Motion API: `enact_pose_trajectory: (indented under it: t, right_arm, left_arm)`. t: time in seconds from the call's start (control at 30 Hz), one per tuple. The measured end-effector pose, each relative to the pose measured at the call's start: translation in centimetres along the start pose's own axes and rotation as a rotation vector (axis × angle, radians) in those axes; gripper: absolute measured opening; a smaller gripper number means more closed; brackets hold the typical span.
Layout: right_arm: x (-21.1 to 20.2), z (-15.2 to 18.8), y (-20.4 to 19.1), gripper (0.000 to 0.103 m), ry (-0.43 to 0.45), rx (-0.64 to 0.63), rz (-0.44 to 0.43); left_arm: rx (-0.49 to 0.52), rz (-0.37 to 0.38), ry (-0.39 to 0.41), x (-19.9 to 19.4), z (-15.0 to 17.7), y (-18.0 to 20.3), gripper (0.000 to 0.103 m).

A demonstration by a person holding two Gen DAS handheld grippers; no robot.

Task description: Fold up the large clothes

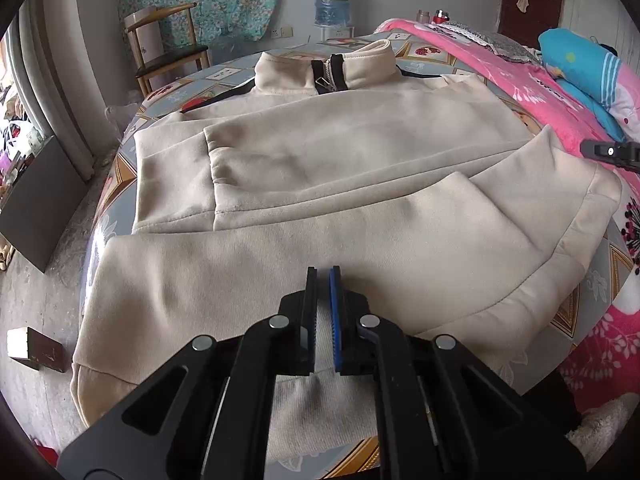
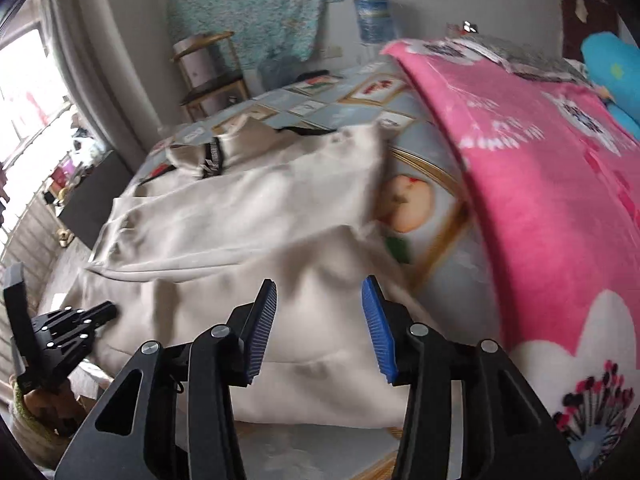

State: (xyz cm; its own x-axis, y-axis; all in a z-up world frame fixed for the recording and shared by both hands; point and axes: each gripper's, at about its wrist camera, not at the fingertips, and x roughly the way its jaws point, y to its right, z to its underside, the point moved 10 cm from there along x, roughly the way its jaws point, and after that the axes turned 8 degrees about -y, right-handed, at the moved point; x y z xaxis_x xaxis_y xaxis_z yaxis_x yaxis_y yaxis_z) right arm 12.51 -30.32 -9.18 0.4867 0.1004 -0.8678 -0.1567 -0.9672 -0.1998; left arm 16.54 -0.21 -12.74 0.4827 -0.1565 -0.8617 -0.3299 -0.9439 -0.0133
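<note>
One cream jacket (image 1: 320, 168) lay flat on the bed (image 1: 120, 184), collar (image 1: 328, 66) toward the far wall, long axis running away from the cameras. Two tongs: left tongs (image 1: 323, 276) together above the hem, nothing clamped; right tongs (image 2: 320, 292) apart, empty.

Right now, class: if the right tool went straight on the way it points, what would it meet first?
Most likely the cream jacket: the open right tool points down at its near folded part on the bed. Blur leaves the exact spot uncertain.

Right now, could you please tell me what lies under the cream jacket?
The cream jacket lies on a patterned blue-grey bedsheet that shows around its edges. Whatever is beneath the jacket's middle is covered.
</note>
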Motion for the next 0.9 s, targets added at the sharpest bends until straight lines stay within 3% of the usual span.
enact_pose_trajectory:
  t: [0.17,0.27,0.37,0.47,0.6,0.73,0.77,0.9]
  right_arm:
    - [2.6,0.2,1.0,0.044,-0.070,-0.043,-0.030]
    - [2.6,0.3,0.1,0.018,-0.055,-0.110,0.009]
    - [0.9,0.1,-0.6,0.012,0.014,-0.157,0.079]
    - [-0.3,-0.1,-0.3,0.011,0.072,-0.151,0.162]
    - [3.4,0.4,0.8,0.011,0.016,-0.164,0.251]
    - [3.2,0.0,1.1,0.016,0.023,-0.137,0.251]
    - [2.3,-0.1,1.4,0.024,0.028,-0.116,0.257]
    - [-1.9,-1.1,1.6,0.030,0.121,-0.061,0.250]
  left_arm:
    - [0.018,-0.010,0.003,-0.4,0.1,0.0,0.007]
    - [0.022,-0.012,0.008,-0.4,0.1,0.0,0.007]
    - [0.025,-0.011,0.013,-0.6,0.1,-0.1,0.007]
    - [0.019,-0.036,0.017,-0.6,0.2,-0.6,0.006]
    - [0.008,-0.032,0.011,-0.6,0.2,-1.0,0.006]
    - [0.038,-0.064,0.011,-0.6,0.1,-0.8,0.006]
    - [0.040,-0.065,0.013,-0.6,0.1,-0.8,0.006]
    - [0.032,-0.048,0.020,-0.6,0.2,-1.0,0.006]
